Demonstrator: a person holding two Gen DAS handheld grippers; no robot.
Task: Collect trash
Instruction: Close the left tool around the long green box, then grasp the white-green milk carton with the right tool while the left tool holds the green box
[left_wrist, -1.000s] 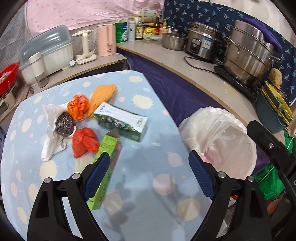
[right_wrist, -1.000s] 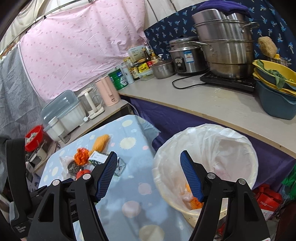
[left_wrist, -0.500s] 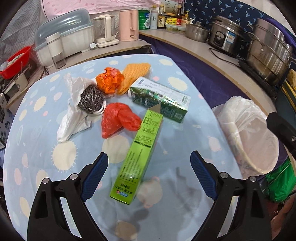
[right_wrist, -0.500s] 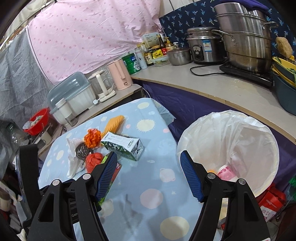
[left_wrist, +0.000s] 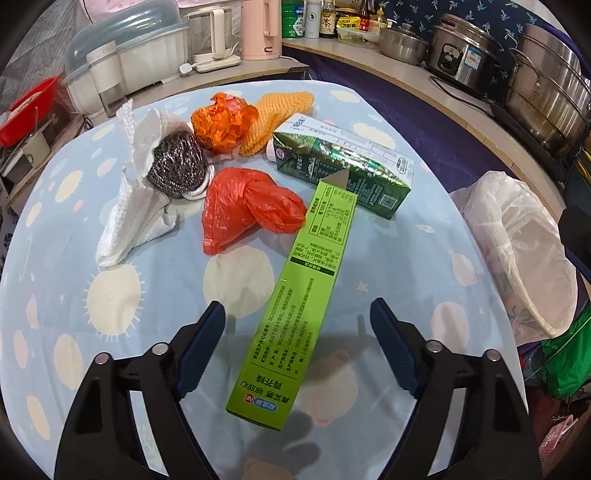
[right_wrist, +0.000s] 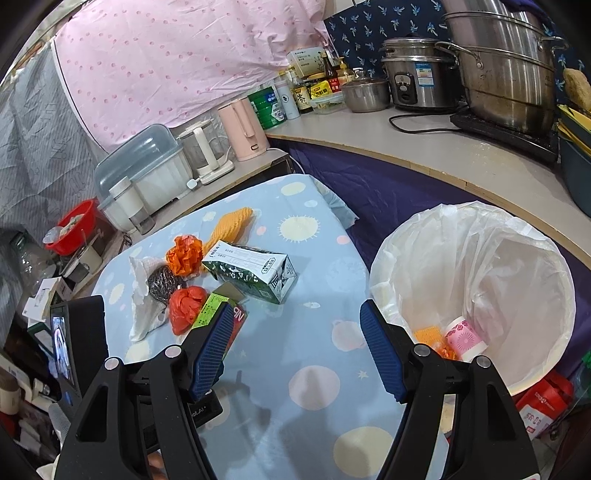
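While both grippers hang over the near edge of the table:
Left gripper (left_wrist: 297, 325): blue pads apart, having just been closing; the long light-green box (left_wrist: 299, 306) lies between them, untouched as far as can be seen.
Right gripper (right_wrist: 297, 328): fingers spread wide with nothing between them, over bare cloth near the table's right edge.
Light-green box: flat on the table (left_wrist: 92, 332), one end near the front edge, the far end resting against the dark green carton (left_wrist: 343, 162).
Dark green carton: on its side, mid-table, toward the right edge.
Red plastic bag (left_wrist: 247, 210): crumpled, just left of the box's far end.
Steel scourer (left_wrist: 177, 166): sitting on a white paper towel (left_wrist: 136, 218), toward the left edge.
Orange crumpled wrapper (left_wrist: 225, 122): beside the scourer, toward the far edge.
Yellow ribbed cloth (left_wrist: 277, 114): touching the wrapper, nearest the far edge.
Bin with white liner (right_wrist: 480, 280): off the table's right edge, holding a pink-patterned paper cup (right_wrist: 463, 338) and orange scraps.
Table cover: pale blue with sun and planet prints.
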